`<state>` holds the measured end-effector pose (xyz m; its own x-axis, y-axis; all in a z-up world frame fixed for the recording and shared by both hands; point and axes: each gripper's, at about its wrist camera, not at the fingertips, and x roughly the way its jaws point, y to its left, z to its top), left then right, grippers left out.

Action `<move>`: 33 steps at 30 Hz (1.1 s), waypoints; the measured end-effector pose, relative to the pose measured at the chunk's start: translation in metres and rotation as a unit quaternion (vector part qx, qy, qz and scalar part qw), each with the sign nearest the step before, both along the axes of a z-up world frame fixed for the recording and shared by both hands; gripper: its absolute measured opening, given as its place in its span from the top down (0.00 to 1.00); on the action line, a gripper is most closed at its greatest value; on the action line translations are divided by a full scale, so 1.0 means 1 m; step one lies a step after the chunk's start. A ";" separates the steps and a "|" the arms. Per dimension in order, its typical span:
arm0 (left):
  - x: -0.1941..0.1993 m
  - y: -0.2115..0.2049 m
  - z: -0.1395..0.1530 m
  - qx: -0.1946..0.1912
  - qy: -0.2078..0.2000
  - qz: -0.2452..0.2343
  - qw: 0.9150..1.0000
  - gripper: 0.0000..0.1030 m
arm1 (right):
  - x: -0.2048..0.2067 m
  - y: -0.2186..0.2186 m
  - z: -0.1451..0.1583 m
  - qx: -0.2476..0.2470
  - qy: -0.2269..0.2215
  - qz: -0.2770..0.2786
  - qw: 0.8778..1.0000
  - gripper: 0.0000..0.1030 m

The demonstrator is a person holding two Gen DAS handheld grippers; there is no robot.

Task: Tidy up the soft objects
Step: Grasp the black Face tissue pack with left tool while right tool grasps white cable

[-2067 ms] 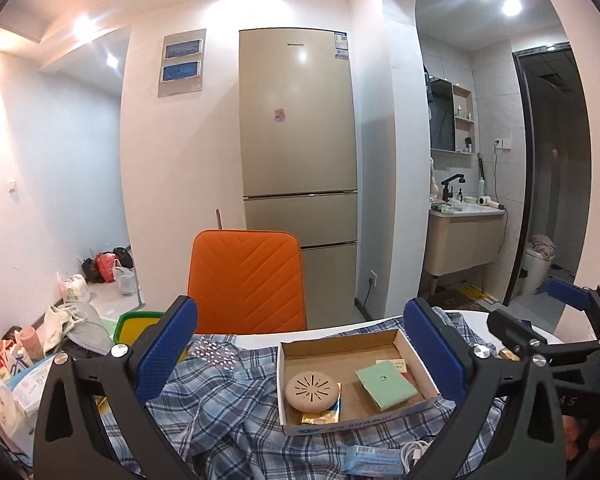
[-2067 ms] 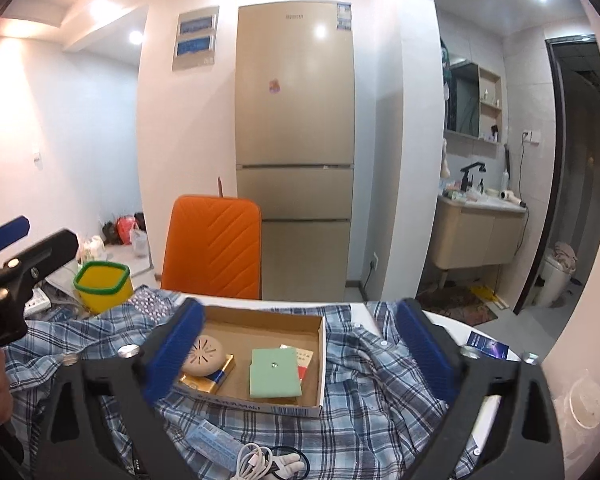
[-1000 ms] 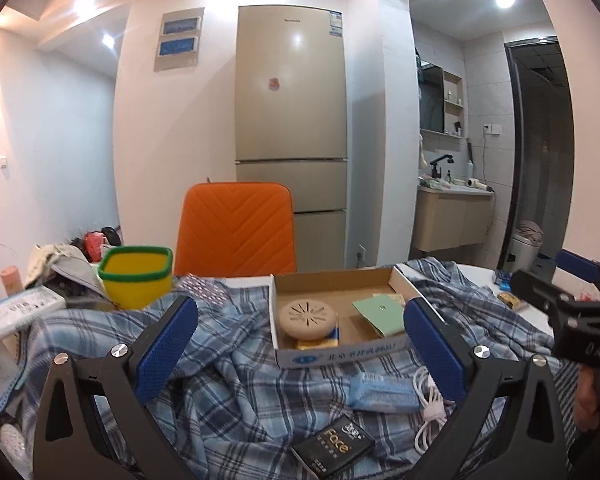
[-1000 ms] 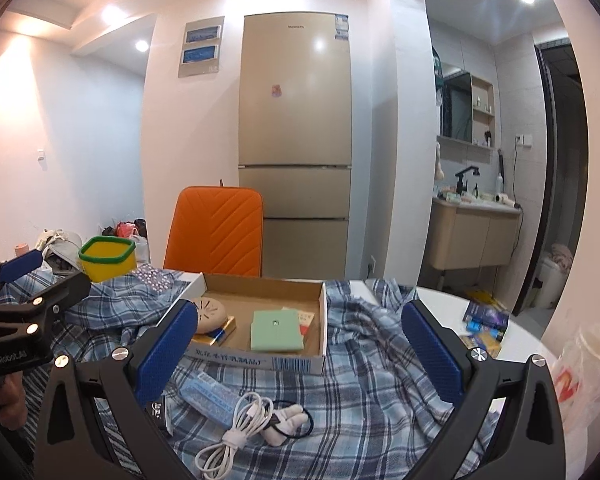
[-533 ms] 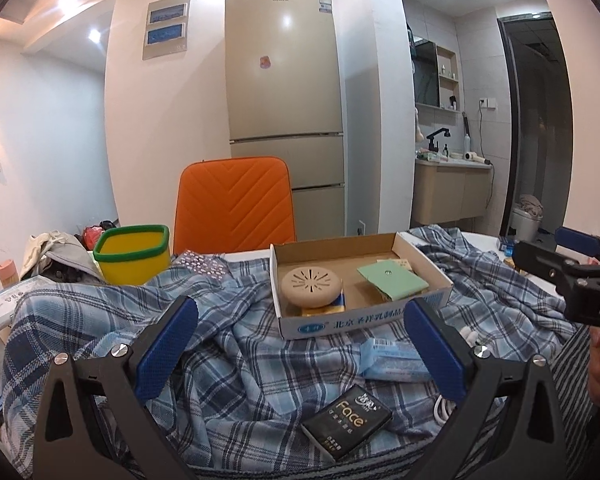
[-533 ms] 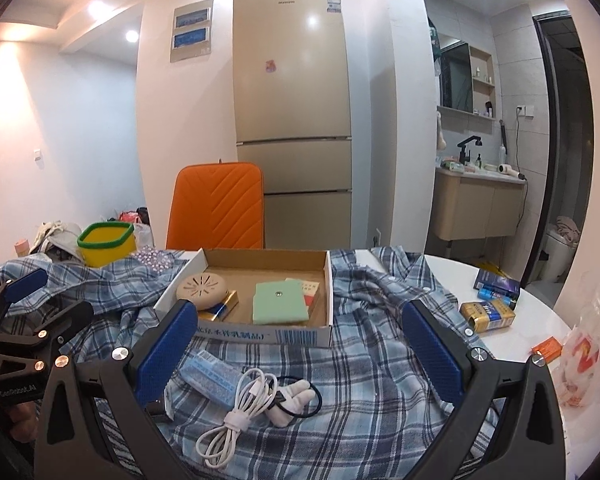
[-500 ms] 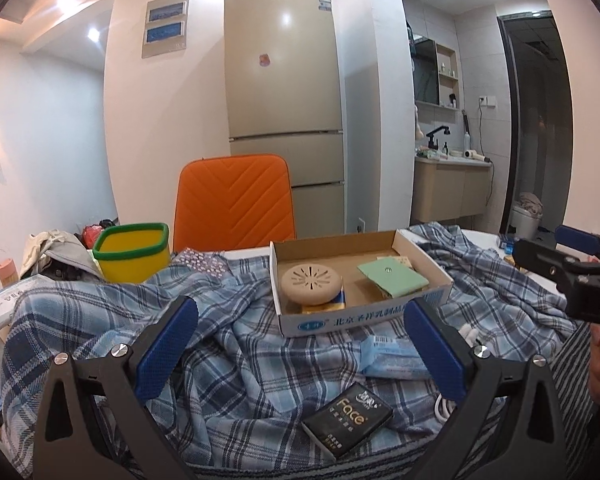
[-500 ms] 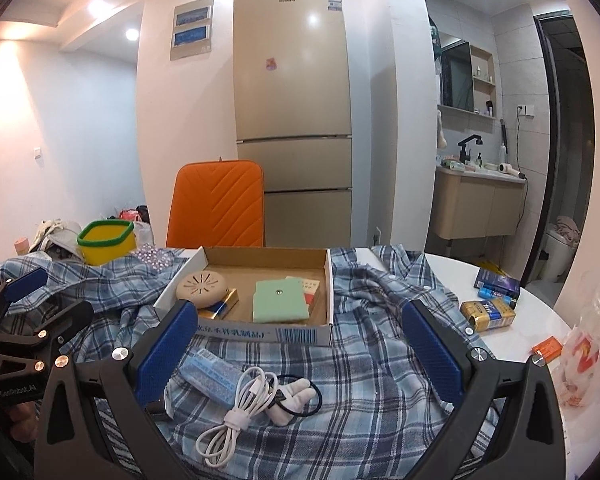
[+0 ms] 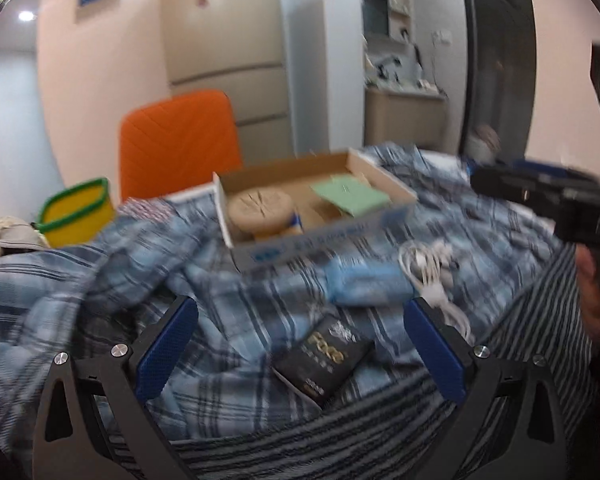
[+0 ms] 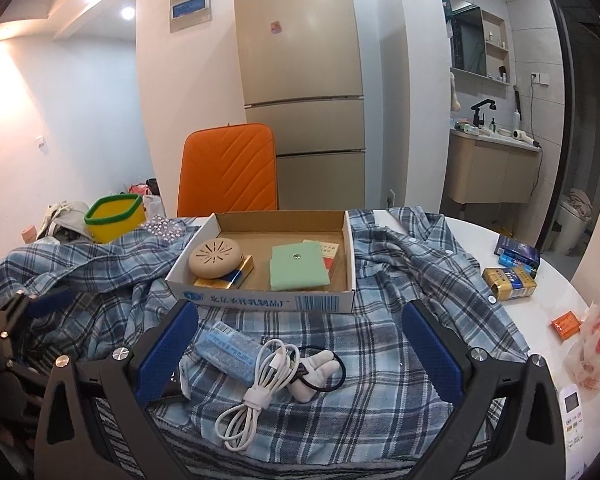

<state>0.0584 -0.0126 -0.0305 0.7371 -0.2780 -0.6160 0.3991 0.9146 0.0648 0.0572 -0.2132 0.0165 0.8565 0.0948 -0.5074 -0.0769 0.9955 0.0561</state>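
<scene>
Plaid cloth, blue and white: a shirt (image 10: pixel 412 280) lies crumpled over the round white surface (image 10: pixel 548 292), collar and buttons toward the right side, folds bunched at the left. It carries most of the items listed below.

Cardboard tray (image 10: pixel 260 300), shallow, printed front wall, resting on the shirt near the middle. Contents: a round beige vented disc (image 10: pixel 215 259) on top of a gold packet at the left, a pale green square pad (image 10: pixel 298 268) at the right over a red-and-white card.

Nearer the cameras, on the shirt: a blue tissue packet (image 10: pixel 230 350), a coiled white cable (image 10: pixel 256 396), a white soft piece with a black loop (image 10: pixel 314 372), and a black box (image 9: pixel 326 358) with gold lettering, sharp only in the left wrist view, which is motion-blurred.

Right edge of the surface, off the cloth: a gold box (image 10: pixel 508 282), a dark blue box (image 10: pixel 518 252), a small orange packet (image 10: pixel 566 328), a crinkled plastic bag (image 10: pixel 592 344).

Background: yellow tub with green rim (image 10: pixel 114 218), orange chair back (image 10: pixel 228 170), beige refrigerator (image 10: pixel 298 56).

Left gripper (image 9: pixel 300 344): jaws spread wide, empty, low over the shirt with the black box between them. Right gripper (image 10: pixel 298 348): jaws spread wide, empty, above the cable and tissue packet, touching neither.
</scene>
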 end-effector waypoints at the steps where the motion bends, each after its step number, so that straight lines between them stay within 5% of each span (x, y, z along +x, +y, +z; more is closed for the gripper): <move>1: 0.002 -0.002 -0.003 0.006 0.007 -0.005 1.000 0.01 | 0.001 0.001 -0.001 0.000 0.002 0.002 1.000 0.00; 15: 0.022 -0.008 -0.023 -0.019 0.108 -0.049 0.993 0.30 | 0.017 0.009 -0.035 -0.003 0.081 0.047 0.996 0.05; 33: 0.041 -0.006 -0.047 -0.009 0.178 -0.030 0.984 0.32 | 0.021 0.004 -0.042 0.010 0.097 0.049 0.994 0.05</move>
